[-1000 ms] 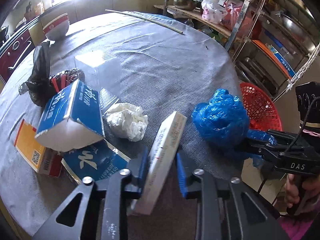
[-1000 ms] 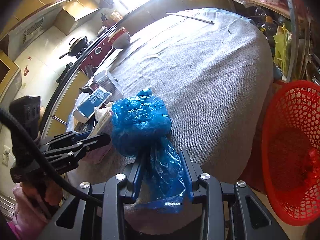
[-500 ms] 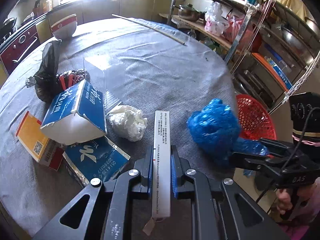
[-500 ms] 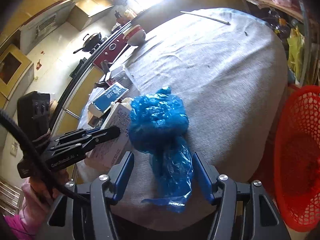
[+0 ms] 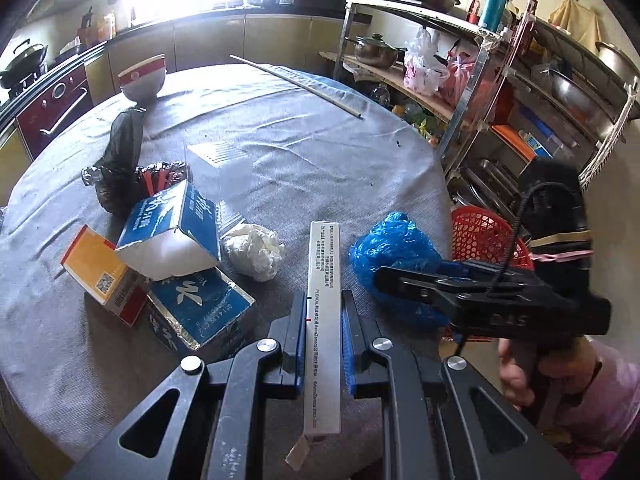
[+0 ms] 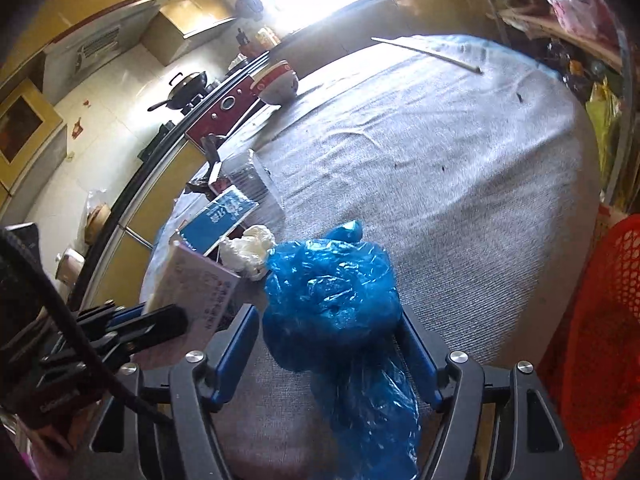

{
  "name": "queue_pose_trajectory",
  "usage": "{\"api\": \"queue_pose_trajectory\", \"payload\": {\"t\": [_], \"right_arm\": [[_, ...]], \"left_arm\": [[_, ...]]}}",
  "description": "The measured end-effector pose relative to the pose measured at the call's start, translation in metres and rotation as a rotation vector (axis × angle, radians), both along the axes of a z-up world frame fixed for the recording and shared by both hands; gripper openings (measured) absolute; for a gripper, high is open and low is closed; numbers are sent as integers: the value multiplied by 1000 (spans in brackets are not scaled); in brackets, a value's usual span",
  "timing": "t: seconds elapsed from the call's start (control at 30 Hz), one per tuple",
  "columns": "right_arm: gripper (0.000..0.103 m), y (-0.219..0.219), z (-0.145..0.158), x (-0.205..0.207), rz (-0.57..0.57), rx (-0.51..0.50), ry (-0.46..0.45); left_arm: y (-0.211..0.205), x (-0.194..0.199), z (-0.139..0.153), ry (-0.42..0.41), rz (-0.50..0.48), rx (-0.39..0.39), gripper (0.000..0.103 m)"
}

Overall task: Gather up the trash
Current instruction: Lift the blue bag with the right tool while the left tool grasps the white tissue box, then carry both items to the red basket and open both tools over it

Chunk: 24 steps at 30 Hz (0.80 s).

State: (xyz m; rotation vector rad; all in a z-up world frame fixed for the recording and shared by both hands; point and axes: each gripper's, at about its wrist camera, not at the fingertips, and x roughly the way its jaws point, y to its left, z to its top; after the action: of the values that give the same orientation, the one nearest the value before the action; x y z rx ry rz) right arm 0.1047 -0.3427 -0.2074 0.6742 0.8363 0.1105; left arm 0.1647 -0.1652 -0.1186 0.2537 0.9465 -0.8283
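My left gripper [image 5: 323, 300] is shut on a long white box [image 5: 324, 280] and holds it edge-up over the near table edge; the box also shows in the right wrist view [image 6: 196, 284]. My right gripper [image 6: 326, 316] is open, its jaws wide on either side of a crumpled blue plastic bag [image 6: 332, 300] that lies on the table. The blue bag also shows in the left wrist view [image 5: 392, 252], with the right gripper [image 5: 404, 280] at its near side. A red mesh basket [image 6: 600, 320] stands off the table's right edge.
A white crumpled tissue [image 5: 256, 250], blue cartons [image 5: 172, 232], an orange box [image 5: 100, 276], a black bag [image 5: 120, 160] and a clear container [image 5: 220, 164] lie at the table's left. A bowl [image 5: 142, 80] and chopsticks [image 5: 296, 84] sit far back. A metal shelf rack [image 5: 500, 92] stands right.
My left gripper closed on the white box and turned it edge-up. My right gripper opened, letting go of the blue bag, which now rests on the table.
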Motion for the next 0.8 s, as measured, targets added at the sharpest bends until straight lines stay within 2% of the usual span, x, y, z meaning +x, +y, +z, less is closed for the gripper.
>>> {"api": "queue_pose_trajectory", "payload": {"t": [0.17,0.27,0.37,0.5,0.8], "right_arm": [[62,-10,-3,-6,-37,20,-25],[62,-27,-5,-14,-79,73,-41],[62,-42,-5,-26,-117,77,-44],[62,-73,-7,-51,-193,89,-36],[63,-158,-21,-125,-428,100,18]], "left_arm": [[-5,-1,1,4,-1,4,16],[-14,-4,2,7,-15,9,16],[-26,-8,5,4,-37,11,16],[-55,-16,8,12,-86,16,16],[-156,-46,-12,118,-248,6,16]]}}
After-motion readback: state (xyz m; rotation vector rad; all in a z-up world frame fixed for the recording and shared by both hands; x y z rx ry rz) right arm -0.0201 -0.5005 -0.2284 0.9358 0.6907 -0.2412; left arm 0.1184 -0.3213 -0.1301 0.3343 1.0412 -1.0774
